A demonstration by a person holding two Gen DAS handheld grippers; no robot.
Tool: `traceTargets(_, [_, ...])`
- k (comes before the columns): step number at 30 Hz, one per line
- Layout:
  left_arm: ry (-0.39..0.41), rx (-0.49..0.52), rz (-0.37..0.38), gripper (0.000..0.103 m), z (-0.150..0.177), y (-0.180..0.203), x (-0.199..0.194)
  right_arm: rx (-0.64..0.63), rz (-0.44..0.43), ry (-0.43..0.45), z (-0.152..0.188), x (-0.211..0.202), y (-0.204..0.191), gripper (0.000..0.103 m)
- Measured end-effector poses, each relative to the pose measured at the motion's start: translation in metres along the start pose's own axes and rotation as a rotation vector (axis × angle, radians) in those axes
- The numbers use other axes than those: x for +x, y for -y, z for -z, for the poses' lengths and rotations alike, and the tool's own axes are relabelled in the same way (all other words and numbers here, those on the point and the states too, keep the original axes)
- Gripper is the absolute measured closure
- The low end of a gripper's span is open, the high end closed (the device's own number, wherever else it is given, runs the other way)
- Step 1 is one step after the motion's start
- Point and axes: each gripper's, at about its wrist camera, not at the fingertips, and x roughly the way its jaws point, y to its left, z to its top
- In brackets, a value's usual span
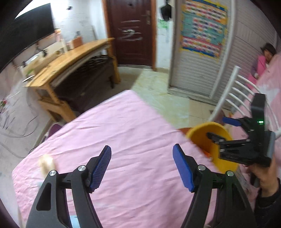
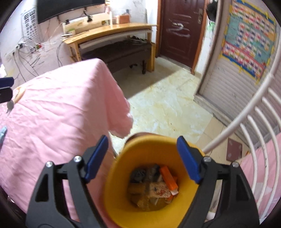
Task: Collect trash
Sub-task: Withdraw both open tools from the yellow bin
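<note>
Trash fills the bottom of one yellow bin (image 2: 149, 201), which stands just off the near right corner of the pink-covered table (image 2: 58, 112): one orange packet (image 2: 168, 178), one pale printed wrapper (image 2: 160, 190), and some darker scraps too jumbled to count. The right gripper (image 2: 144, 157) hangs directly above the bin's mouth with its two blue pads (image 2: 188, 158) spread wide and nothing between them; in the left wrist view the same gripper (image 1: 219, 128) reaches across the bin (image 1: 203, 138) from the right, held by the person's hand (image 1: 265, 177). The left gripper (image 1: 142, 165) is likewise released, its two blue pads (image 1: 101, 169) far apart over the pink cloth (image 1: 126, 126) and empty. On the cloth to the left lie one pale, blurred piece (image 1: 46, 162), seen in the right wrist view as a tan loop-shaped scrap (image 2: 19, 93) near the left gripper's tip, and one light blue bit (image 2: 2, 133) at the far left edge. To the right stands one white metal rail (image 2: 252, 108) with curved bars. Farther off are one wooden desk (image 2: 112, 29), one dark bench (image 2: 119, 52) beneath it, one brown door (image 2: 180, 31), one colourful poster (image 2: 249, 36) and one dark screen (image 2: 65, 8) on the wall. At the far right of the left wrist view, one person in pink (image 1: 263, 59) lies down.
</note>
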Motion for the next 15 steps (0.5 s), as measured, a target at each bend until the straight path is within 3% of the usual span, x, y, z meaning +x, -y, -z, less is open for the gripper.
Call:
traceTargets(3, [0.033, -0.041, -0.12, 0.034, 0.011, -0.047, -0.007, -0.02, -0.013, 0.033, -0.014, -0.011, -0.026, 0.026])
traceTargets(5, [0.019, -0.091, -0.144, 0.034, 0.02, -0.083, -0.007, -0.034, -0.04, 0.067, -0.021, -0.022, -0.045, 0.024])
traceTargets(8, [-0.037, -0.162, -0.146, 0.034, 0.034, -0.139, -0.003, -0.079, -0.132, 0.114, -0.03, -0.042, -0.085, 0.016])
traceTargets(11, [-0.085, -0.225, -0.104, 0.034, 0.047, -0.184, 0.0, -0.142, -0.237, 0.14, -0.035, -0.057, -0.13, 0.015])
traceTargets(15, [-0.117, -0.261, -0.058, 0.034, 0.061, -0.213, 0.005, -0.229, -0.344, 0.154, -0.034, -0.069, -0.185, 0.013])
